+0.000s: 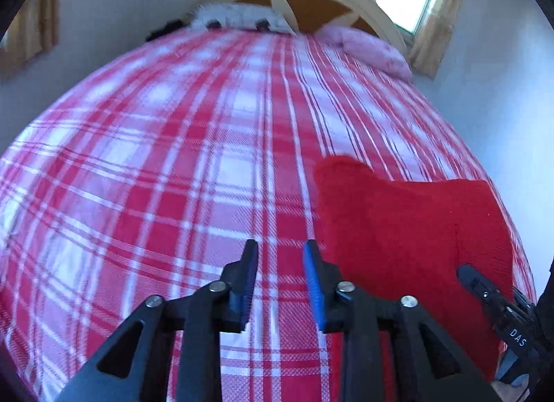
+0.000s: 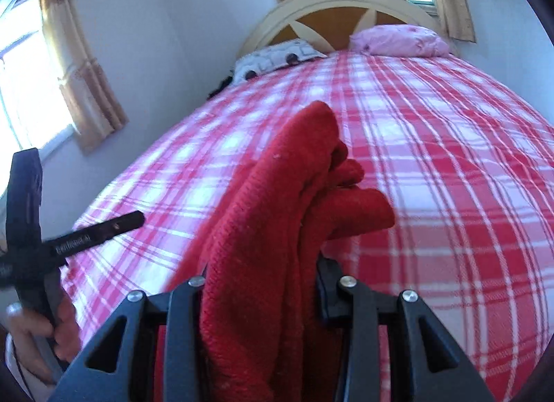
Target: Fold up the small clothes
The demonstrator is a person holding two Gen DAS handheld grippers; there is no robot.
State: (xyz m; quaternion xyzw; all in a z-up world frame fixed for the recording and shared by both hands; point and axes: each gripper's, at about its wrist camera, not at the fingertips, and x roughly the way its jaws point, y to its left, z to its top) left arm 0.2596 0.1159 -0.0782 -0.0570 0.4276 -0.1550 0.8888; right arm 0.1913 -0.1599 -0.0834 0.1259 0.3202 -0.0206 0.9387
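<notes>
Pale walls and tan curtains (image 2: 79, 66) frame a bed (image 1: 173, 160) covered in a red-and-white checked sheet, with an arched cream and brown headboard (image 2: 332, 11) at its far end. Against the headboard lie a pink pillow (image 2: 398, 40) and, beside it, a white patterned pillow (image 2: 273, 57).

In the left wrist view, the left tool (image 1: 281, 277) hangs just above the sheet at the end of the bed farthest from the headboard, its two blue-padded fingers (image 1: 313, 284) standing apart with only checked cloth showing between them. A red knitted garment (image 1: 408, 229) lies flat on the sheet just beside that tool, on the side toward the pink pillow.

In the right wrist view, the right tool (image 2: 259, 284) is clamped on a thick bunched fold of the same red knitted garment (image 2: 277, 211), which rises out of the fingers and points toward the headboard, lifted clear of the sheet. A hand (image 2: 41, 332) grips the black handle of the left tool at that view's edge.
</notes>
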